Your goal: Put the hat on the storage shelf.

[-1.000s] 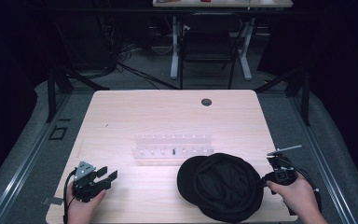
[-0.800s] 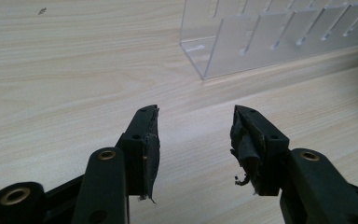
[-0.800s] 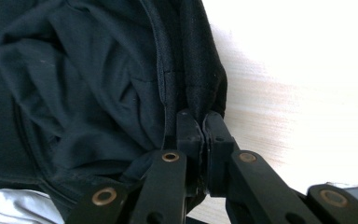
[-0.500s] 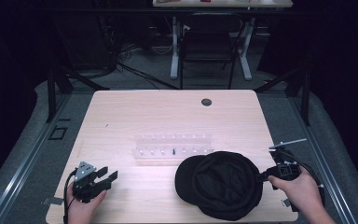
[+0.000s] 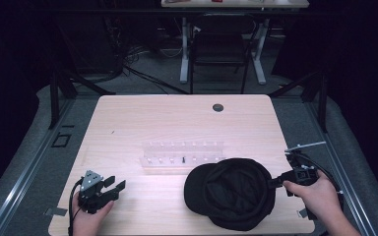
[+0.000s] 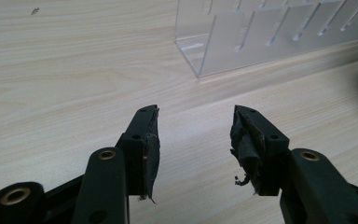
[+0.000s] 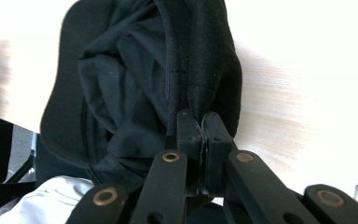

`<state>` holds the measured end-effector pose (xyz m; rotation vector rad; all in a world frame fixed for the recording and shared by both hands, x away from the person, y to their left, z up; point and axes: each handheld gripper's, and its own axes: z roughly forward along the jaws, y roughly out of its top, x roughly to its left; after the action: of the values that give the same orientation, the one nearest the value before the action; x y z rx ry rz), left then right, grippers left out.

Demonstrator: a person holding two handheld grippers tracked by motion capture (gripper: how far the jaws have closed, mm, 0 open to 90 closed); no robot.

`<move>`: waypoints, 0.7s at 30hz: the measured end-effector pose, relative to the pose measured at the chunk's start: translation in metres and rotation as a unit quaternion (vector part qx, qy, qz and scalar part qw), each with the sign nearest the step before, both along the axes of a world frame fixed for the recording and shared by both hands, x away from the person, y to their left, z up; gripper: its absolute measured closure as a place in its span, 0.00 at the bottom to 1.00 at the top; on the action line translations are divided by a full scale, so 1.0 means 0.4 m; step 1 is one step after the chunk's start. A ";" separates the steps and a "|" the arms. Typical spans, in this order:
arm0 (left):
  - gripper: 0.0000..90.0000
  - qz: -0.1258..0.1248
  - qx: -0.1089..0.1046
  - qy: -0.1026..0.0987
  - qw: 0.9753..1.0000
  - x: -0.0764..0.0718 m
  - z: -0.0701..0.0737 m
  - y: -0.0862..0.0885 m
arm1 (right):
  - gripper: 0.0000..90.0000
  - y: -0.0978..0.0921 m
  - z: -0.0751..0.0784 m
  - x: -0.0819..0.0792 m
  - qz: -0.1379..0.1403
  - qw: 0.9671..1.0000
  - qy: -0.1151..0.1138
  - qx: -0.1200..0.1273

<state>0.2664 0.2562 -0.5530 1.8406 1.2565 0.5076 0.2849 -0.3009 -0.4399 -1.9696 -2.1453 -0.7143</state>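
Cap [image 5: 231,192] has slid left across the surface [image 5: 177,123], its rim pinched in my right fingers [image 7: 200,128]; my left fingers [image 6: 144,140] rest spread, idle.

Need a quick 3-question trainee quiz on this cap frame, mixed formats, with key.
1. True or false: the left gripper is clamped on the cap's visor.
2. Which part of the black cap does the right gripper pinch? A) the visor B) the edge of the crown C) nothing
3. Fill in: the clear plastic rack lies on the table ____ the cap, as seen in the high view.

Key: 1 false, its jaws stand open over bare wood. 2 B, jaws closed on the fabric edge. 3 beyond, on the far side and slightly left.
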 end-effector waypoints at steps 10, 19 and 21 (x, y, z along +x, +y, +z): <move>0.57 -0.001 -0.001 -0.002 1.000 -0.001 0.001 -0.001 | 0.98 0.024 0.045 -0.004 0.015 0.999 -0.022 0.024; 0.57 -0.003 -0.001 -0.001 1.000 0.000 0.000 -0.005 | 0.98 0.042 0.076 -0.002 0.021 0.998 -0.025 0.059; 0.57 -0.003 -0.003 -0.002 1.000 0.000 0.001 -0.007 | 0.98 0.051 0.089 -0.002 0.025 0.997 -0.033 0.067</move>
<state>0.2663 0.2535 -0.5528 1.8362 1.2480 0.5044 0.2843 -0.2804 -0.4044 -1.8418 -2.1141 -0.9019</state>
